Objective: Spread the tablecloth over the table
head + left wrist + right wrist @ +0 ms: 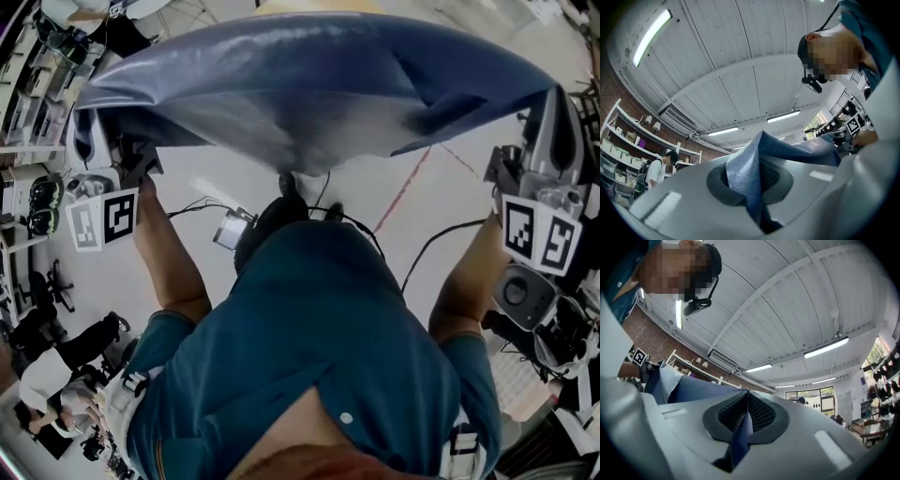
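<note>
A blue tablecloth (309,84) hangs in the air in front of me, stretched wide between both grippers and sagging in the middle. My left gripper (94,136) holds its left corner, with the marker cube below it. My right gripper (553,117) holds the right corner. In the left gripper view the jaws (750,176) are shut on a fold of the blue cloth (745,168), and both point up toward the ceiling. In the right gripper view the jaws (744,418) pinch a thin edge of the cloth (740,437). The cloth hides what lies under it.
A pale tan surface (319,5) peeks above the cloth at the top. Black cables (441,239) and a red floor line (403,197) run below me. Shelves (28,103) stand at left, equipment (544,319) at right. A person (47,375) sits low left; another (656,168) stands by shelves.
</note>
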`<state>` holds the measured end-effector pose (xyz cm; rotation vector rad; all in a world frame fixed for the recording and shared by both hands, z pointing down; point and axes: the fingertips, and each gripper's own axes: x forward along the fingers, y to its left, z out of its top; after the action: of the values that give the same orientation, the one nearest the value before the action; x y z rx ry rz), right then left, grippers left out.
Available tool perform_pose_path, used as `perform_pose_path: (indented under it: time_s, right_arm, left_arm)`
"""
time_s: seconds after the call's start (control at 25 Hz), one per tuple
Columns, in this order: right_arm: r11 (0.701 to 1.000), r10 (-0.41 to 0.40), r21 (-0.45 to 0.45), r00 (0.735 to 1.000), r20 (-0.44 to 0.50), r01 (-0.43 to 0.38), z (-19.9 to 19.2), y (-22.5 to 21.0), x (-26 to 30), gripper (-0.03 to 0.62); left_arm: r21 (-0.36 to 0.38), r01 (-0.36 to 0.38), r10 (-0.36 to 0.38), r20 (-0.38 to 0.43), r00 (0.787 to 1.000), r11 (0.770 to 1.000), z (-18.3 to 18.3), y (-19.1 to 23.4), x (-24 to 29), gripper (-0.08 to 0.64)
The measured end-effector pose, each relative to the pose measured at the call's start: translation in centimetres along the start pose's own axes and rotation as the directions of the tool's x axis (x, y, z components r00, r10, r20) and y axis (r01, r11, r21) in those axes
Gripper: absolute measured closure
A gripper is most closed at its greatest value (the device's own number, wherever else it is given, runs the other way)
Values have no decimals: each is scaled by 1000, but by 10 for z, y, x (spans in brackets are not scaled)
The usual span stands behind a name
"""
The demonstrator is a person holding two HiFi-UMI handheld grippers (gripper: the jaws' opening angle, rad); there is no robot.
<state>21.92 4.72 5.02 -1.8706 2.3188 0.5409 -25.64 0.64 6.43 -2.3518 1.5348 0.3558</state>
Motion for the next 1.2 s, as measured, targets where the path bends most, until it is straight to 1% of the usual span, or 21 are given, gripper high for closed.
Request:
perform_pose_path:
  time_s: [0.08,0.28,0.4,0.52,0.68,0.84,1.0,1.2]
  right_arm:
    - [1000,-7,-4,1000,-9,7,4,3,-13,578]
    - [999,-41,-30,999,-30,41,26,27,-46,578]
    - [996,-79,-47,996,-43,77,39,27,-68,578]
    - [992,-104,-73,993,-63,99,41,24,-75,578]
    - [988,-133,-91,987,-90,125,29,32,-67,578]
    - [984,-154,-107,977,-144,140,7,32,-44,578]
    - [982,-173,-112,970,-173,155,-4,26,-24,578]
    - [982,-173,-116,965,-198,152,-12,18,6,578]
  left_arm:
    - [-7,11,-11,-2,1000,1000,2,-4,-9,561]
    - [-53,49,-49,11,999,997,2,2,-32,561]
    - [-72,86,-84,27,996,994,4,-7,-32,561]
    - [-93,114,-111,42,993,989,-2,-10,-24,561]
    - [-143,153,-142,79,987,978,-21,4,-9,561]
    - [-139,180,-171,76,982,974,-41,15,19,561]
    - [-147,200,-191,73,979,969,-58,22,47,561]
    - [-148,217,-207,76,975,965,-63,33,76,561]
